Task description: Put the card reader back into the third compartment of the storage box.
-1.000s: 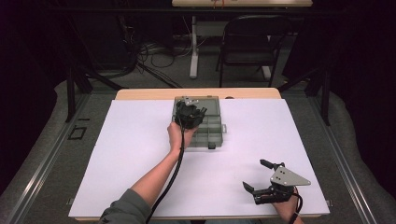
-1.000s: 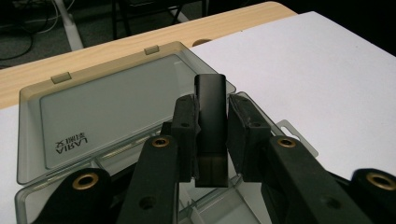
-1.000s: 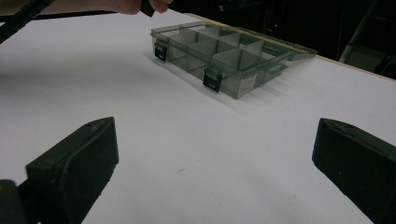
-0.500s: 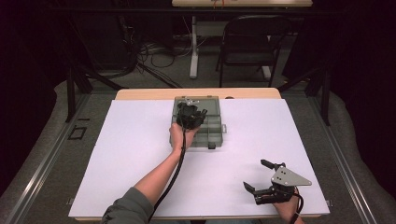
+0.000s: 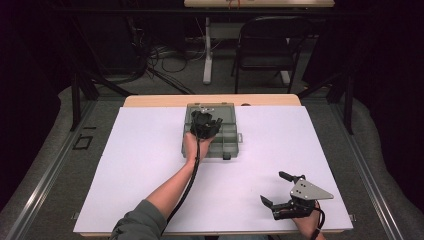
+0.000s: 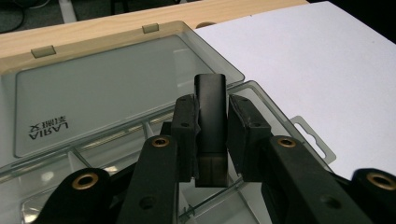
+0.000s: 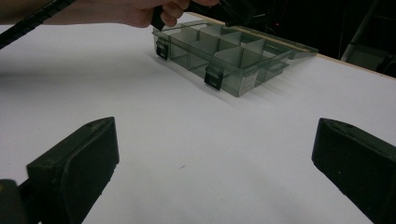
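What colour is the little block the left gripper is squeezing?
Black. The block shows best in the left gripper view.

The table top (image 5: 150, 165) is plain white, with a pale wood edge (image 5: 150, 100) along its far side. The organizer box (image 5: 227, 135) is smoky translucent grey (its open lid (image 6: 93, 88) carries white mirrored lettering), with black latches (image 7: 214, 77) on the front wall and a small white label beside one. The left gripper (image 6: 211, 122) is black, with brass-coloured rivets (image 6: 160, 142), and the block (image 6: 211, 107) between its jaws is glossy black. The right gripper (image 5: 284, 197) is black too, topped by a grey plate (image 5: 306, 189). The sleeve (image 5: 137, 225) is grey-green.
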Motion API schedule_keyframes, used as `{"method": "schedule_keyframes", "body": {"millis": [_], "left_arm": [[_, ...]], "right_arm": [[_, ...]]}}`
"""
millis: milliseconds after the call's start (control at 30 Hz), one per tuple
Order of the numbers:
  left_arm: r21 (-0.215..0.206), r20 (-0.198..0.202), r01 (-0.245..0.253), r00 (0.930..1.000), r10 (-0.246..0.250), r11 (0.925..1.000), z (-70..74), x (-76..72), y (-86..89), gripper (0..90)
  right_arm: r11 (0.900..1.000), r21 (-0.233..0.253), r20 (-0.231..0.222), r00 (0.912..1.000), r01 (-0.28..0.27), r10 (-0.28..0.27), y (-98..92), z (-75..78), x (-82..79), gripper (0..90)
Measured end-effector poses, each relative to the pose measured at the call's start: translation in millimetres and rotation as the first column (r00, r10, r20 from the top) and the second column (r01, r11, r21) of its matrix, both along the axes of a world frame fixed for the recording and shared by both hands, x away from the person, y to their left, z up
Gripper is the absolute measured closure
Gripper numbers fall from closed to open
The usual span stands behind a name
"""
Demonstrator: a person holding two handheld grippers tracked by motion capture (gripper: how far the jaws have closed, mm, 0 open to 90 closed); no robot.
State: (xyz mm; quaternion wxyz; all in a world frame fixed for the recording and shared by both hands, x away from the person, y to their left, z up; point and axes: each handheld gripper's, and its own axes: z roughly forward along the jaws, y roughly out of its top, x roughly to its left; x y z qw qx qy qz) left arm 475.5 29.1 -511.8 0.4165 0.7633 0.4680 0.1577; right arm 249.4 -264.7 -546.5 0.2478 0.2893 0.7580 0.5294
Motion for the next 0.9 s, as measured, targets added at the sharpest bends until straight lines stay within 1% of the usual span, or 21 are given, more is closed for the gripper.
{"method": "schedule_keyframes", "body": {"millis": [167, 233, 267, 333, 367, 400, 433, 533, 567, 600, 633, 700, 733, 800, 833, 867, 900], "left_arm": [[0.007, -0.003, -0.011, 0.9999, 0.011, 0.9999, -1.5, 1.0, -0.1, 73.3], [0.013, -0.002, -0.008, 1.0000, 0.008, 0.9999, -2.0, 1.1, -1.8, 73.2], [0.013, -0.002, -0.008, 1.0000, 0.008, 0.9999, -2.0, 1.1, -1.8, 73.1], [0.016, -0.001, -0.023, 0.9997, 0.023, 0.9996, -2.1, 0.7, -2.4, 71.5], [0.016, -0.001, -0.023, 0.9997, 0.023, 0.9996, -2.1, 0.7, -2.4, 63.6], [0.028, -0.006, -0.027, 0.9996, 0.027, 0.9993, -1.4, 1.0, -0.6, 57.2], [0.030, -0.009, -0.029, 0.9995, 0.029, 0.9991, -0.6, 0.8, 0.2, 50.0], [0.039, -0.008, -0.025, 0.9996, 0.026, 0.9989, 2.4, -0.3, 2.8, 33.5], [0.038, -0.009, -0.015, 0.9998, 0.016, 0.9992, 4.4, -1.0, 4.4, 28.8], [0.038, -0.006, -0.007, 1.0000, 0.008, 0.9992, 6.3, -2.4, 5.6, 28.8], [0.049, 0.005, 0.021, 0.9998, -0.021, 0.9986, 10.7, -6.2, 7.8, 22.5], [0.058, 0.014, 0.048, 0.9987, -0.049, 0.9971, 14.9, -10.6, 9.2, 17.1], [0.058, 0.014, 0.048, 0.9987, -0.049, 0.9971, 14.9, -10.6, 9.2, 15.7], [0.060, 0.027, 0.074, 0.9967, -0.076, 0.9954, 19.0, -15.5, 11.2, 15.6], [0.062, 0.026, 0.089, 0.9955, -0.091, 0.9941, 20.8, -17.9, 12.1, 13.8], [0.073, 0.031, 0.113, 0.9928, -0.115, 0.9909, 23.9, -22.8, 14.6, 12.4], [0.073, 0.031, 0.113, 0.9928, -0.115, 0.9909, 23.9, -22.8, 14.6, 12.3]], "right_arm": [[1.000, 0.000, 0.003, 1.0000, -0.001, 0.001, -0.6, -0.3, 0.1, 0.2], [1.000, -0.003, -0.001, 1.0000, 0.000, 0.000, -0.8, -0.3, -0.5, 0.2], [1.000, 0.001, 0.004, 1.0000, 0.000, 0.000, -0.4, -0.2, -0.8, 0.2], [1.000, -0.003, 0.004, 1.0000, 0.003, -0.003, -0.6, 0.5, -1.0, 0.2], [1.000, -0.003, 0.004, 1.0000, 0.003, -0.003, -0.6, 0.5, -1.0, 0.2], [1.000, -0.003, 0.002, 1.0000, 0.001, -0.001, 0.0, -0.2, -0.5, 0.2], [1.000, -0.008, -0.001, 1.0000, 0.000, 0.000, 0.1, -0.2, -0.7, 0.2], [1.000, -0.009, 0.001, 1.0000, -0.001, 0.001, 0.4, 0.6, -1.2, 0.2], [1.000, -0.009, 0.002, 1.0000, -0.002, 0.002, 0.4, 0.6, -1.3, 0.3], [1.000, -0.009, 0.002, 1.0000, -0.002, 0.002, 0.4, 0.6, -1.3, 0.3], [1.000, -0.009, 0.000, 1.0000, -0.002, 0.002, 0.4, 0.7, -1.3, 0.3], [1.000, -0.009, 0.002, 1.0000, -0.003, 0.003, 0.5, 0.9, -1.6, 0.2], [1.000, -0.010, 0.004, 1.0000, -0.003, 0.003, 0.5, 1.0, -1.6, 0.3], [1.000, -0.009, 0.003, 1.0000, -0.003, 0.003, 0.4, 1.0, -1.6, 0.3], [1.000, -0.010, 0.004, 1.0000, -0.003, 0.003, 0.3, 1.0, -1.5, 0.3], [1.000, -0.010, 0.004, 1.0000, -0.004, 0.004, 0.2, 1.0, -1.5, 0.3], [1.000, -0.010, 0.004, 1.0000, -0.004, 0.004, 0.2, 1.0, -1.5, 0.3]]}}
